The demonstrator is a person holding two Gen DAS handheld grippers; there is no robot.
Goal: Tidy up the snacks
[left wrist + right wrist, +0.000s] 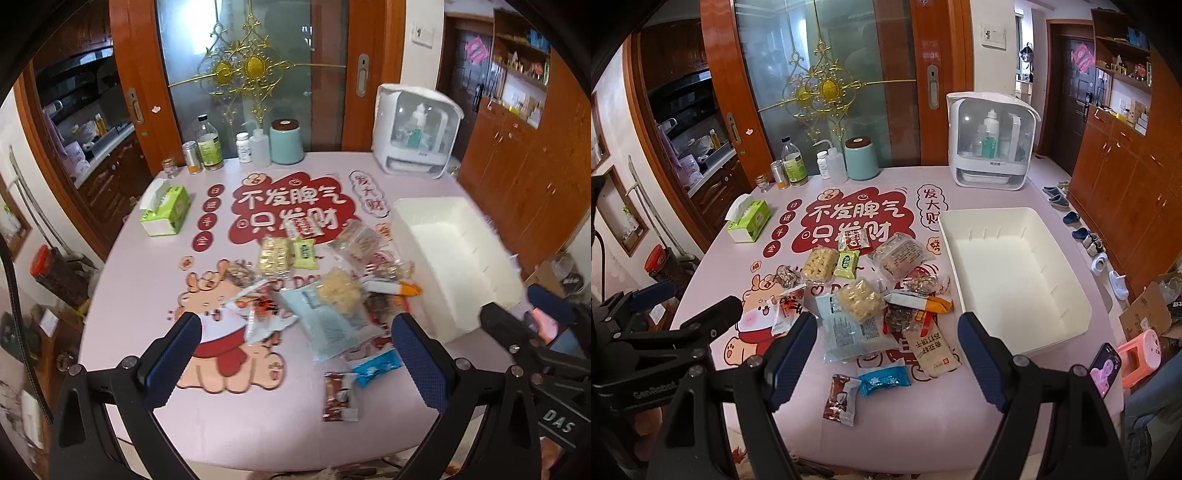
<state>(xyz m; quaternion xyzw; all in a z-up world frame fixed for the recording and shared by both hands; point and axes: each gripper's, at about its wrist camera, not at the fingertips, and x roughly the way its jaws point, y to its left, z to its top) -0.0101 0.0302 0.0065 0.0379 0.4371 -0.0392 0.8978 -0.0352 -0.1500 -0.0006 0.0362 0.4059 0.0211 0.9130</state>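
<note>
The table (pixel 713 280) w/ its pink cartoon cloth took up most of the room's middle. On its right side sat a white bin (pixel 1015 273), nothing in it. Left of the bin, the snacks (pixel 871 295) lay in a loose pile mid-table, approx a dozen packets, some overlapping; a blue packet (pixel 884 376) and a brown packet (pixel 842 398) lay apart at the near edge. A tissue box (pixel 748 221) sat far left. Both grippers hung over the near edge, touching nothing: left gripper (pixel 295 354) w/ fingers spread wide, right gripper (pixel 886 354) likewise spread, holding nothing.
</note>
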